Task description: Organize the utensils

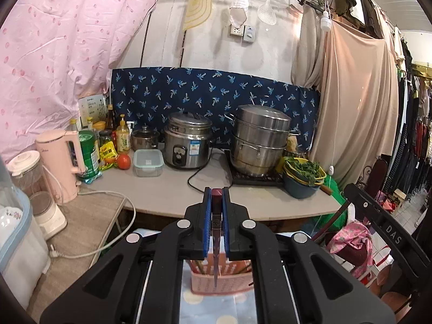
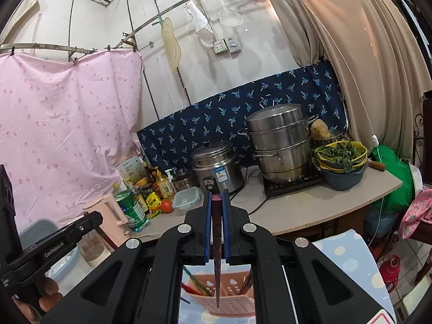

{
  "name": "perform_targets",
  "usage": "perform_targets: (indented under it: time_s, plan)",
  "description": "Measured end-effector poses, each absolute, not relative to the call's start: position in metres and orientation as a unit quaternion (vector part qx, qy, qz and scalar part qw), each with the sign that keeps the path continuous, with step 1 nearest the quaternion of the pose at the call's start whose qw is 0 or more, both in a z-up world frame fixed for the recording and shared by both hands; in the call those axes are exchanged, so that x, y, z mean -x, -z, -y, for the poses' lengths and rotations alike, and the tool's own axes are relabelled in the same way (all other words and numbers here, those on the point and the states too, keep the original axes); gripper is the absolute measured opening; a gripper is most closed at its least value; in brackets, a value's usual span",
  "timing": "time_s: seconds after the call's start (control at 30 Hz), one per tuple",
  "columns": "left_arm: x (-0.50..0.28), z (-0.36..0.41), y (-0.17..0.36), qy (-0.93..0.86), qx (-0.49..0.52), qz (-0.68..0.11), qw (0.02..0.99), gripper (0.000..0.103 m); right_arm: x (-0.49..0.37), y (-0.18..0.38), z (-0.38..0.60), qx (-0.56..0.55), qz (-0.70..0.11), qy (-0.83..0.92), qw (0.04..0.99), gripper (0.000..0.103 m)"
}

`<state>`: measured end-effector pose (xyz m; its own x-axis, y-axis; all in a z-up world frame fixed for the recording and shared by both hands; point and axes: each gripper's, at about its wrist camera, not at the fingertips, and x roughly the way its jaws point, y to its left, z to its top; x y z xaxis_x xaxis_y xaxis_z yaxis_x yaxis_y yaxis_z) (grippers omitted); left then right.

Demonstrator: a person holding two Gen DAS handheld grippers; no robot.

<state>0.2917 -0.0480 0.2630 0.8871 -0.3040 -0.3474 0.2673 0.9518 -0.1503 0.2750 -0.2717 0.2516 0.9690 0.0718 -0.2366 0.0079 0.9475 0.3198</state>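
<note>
My left gripper is shut on a dark maroon chopstick that points down toward a pink perforated utensil basket below it. The basket holds several chopsticks. My right gripper is shut on a second dark maroon chopstick, its tip hanging over the same pink basket, which holds red and green chopsticks. The basket stands on a pale blue dotted cloth. The left gripper's body shows at the left of the right wrist view.
A grey counter ahead carries a rice cooker, a stacked steel steamer on a hotplate, a bowl of greens, a lidded box, a tomato, bottles and a pink kettle. A black chair stands right.
</note>
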Motion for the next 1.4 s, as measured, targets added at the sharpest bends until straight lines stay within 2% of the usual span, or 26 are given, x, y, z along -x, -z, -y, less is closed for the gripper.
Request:
perform_targets:
  time_s: [0.27, 0.63, 0.7, 0.73, 0.83, 0.87, 1.03, 1.17, 1.4]
  plan:
    - [-0.341, 0.068, -0.239, 0.138, 0.034, -0.193, 0.971, 0.007, -0.337, -0.215, 0.277, -0.162, -0.166, -0.011, 0.973, 0.007]
    - [-0.372, 0.074, -0.193, 0.135, 0.040, -0.235, 0.962, 0.007, -0.364, -0.154, 0.268, -0.142, -0.232, -0.021, 0.962, 0.007]
    - [-0.372, 0.073, -0.189, 0.132, 0.041, -0.235, 0.962, 0.007, -0.362, -0.152, 0.268, -0.141, -0.234, -0.022, 0.962, 0.013]
    - [-0.372, 0.073, -0.188, 0.127, 0.040, -0.234, 0.963, 0.008, -0.361, -0.152, 0.267, -0.140, -0.234, -0.020, 0.962, 0.015]
    - [-0.368, 0.072, -0.188, 0.115, 0.036, -0.232, 0.965, 0.024, -0.352, -0.157, 0.266, -0.136, -0.231, -0.021, 0.963, 0.024]
    - [-0.366, 0.071, -0.189, 0.112, 0.034, -0.231, 0.966, 0.026, -0.347, -0.160, 0.265, -0.134, -0.230, -0.022, 0.964, 0.027]
    - [-0.337, 0.066, -0.195, 0.105, 0.019, -0.225, 0.969, 0.041, -0.316, -0.169, 0.259, -0.123, -0.229, -0.028, 0.965, 0.031]
    - [-0.311, 0.063, -0.194, 0.098, 0.002, -0.230, 0.968, 0.046, -0.282, -0.171, 0.251, -0.111, -0.233, -0.031, 0.966, 0.038]
    - [-0.257, 0.059, -0.179, 0.085, -0.024, -0.252, 0.964, 0.053, -0.222, -0.159, 0.232, -0.091, -0.256, -0.018, 0.962, 0.043]
